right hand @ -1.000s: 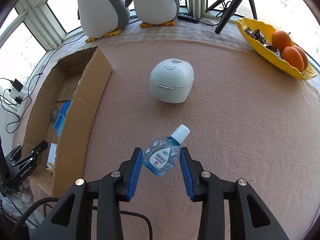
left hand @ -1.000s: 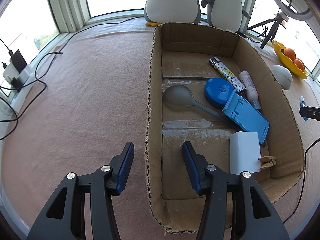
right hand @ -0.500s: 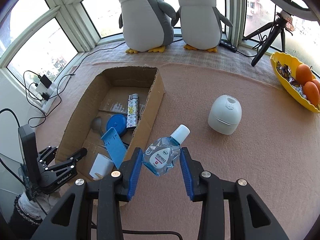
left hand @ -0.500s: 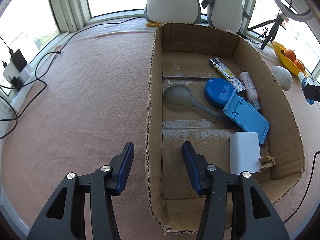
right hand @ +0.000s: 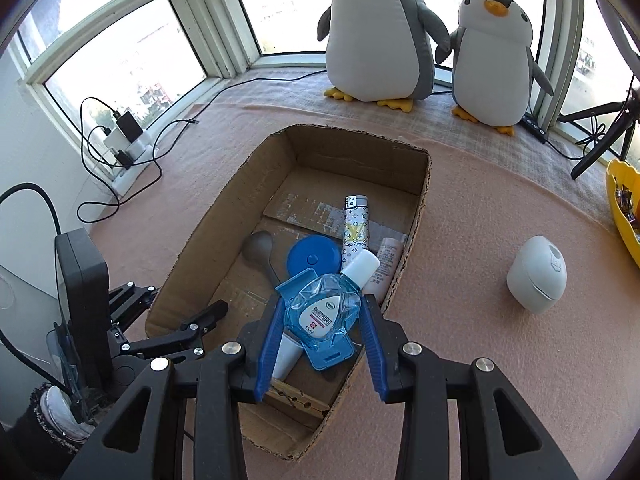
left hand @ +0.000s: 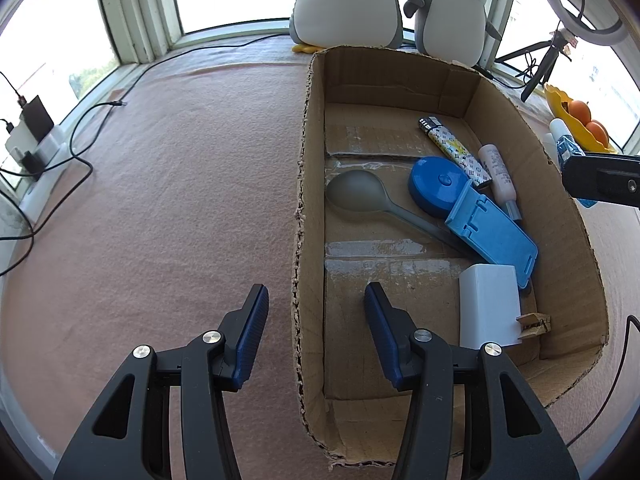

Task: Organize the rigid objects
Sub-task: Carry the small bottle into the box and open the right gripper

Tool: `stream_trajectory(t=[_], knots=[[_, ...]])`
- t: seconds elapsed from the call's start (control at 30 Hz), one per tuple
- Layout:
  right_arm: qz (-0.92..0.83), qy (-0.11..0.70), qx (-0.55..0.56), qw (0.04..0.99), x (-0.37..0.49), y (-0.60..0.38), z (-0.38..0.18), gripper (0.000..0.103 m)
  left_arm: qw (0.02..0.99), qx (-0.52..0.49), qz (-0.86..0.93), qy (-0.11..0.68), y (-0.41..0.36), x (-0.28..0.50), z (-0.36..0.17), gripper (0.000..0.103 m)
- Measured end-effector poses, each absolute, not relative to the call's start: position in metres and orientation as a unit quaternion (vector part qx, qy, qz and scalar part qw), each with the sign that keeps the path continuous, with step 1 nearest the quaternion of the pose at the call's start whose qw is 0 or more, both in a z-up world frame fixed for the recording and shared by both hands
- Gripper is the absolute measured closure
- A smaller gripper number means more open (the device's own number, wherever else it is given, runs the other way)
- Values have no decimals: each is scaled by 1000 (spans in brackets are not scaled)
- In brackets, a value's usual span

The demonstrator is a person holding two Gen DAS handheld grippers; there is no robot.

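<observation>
Right gripper (right hand: 322, 318) pinching eye-drop bottle (right hand: 322, 312), hovering over cardboard box (right hand: 416, 216); next: lower, release toward 12 o'clock gap; left gripper (left hand: 316, 334) spread, straddling box wall, nothing pinched

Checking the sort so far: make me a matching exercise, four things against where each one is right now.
Things:
1. eye-drop bottle
2. grey spoon
3. white egg-shaped case
4. oranges

Places:
A. in the yellow dish
B. on the pink cloth, outside the box
C. between the right gripper fingers
D. on the cardboard box floor

Pairs: 1-C, 2-D, 3-B, 4-A
</observation>
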State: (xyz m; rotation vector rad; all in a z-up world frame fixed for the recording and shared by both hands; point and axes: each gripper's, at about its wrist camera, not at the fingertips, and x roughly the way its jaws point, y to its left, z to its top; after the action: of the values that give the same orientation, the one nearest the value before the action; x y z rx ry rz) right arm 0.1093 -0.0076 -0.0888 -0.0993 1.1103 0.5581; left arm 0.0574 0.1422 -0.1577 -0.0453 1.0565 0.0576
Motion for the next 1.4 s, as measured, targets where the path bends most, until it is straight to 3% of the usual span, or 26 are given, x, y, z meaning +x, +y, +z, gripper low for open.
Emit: stream_trajectory(t=[0.77, 1.4], knots=[[259, 538, -63, 799, 126, 19, -112, 68, 863, -22, 27, 504, 143, 57, -158, 52], [243, 523, -37, 816, 125, -7, -96, 52, 863, -21, 27, 504, 142, 57, -158, 52]])
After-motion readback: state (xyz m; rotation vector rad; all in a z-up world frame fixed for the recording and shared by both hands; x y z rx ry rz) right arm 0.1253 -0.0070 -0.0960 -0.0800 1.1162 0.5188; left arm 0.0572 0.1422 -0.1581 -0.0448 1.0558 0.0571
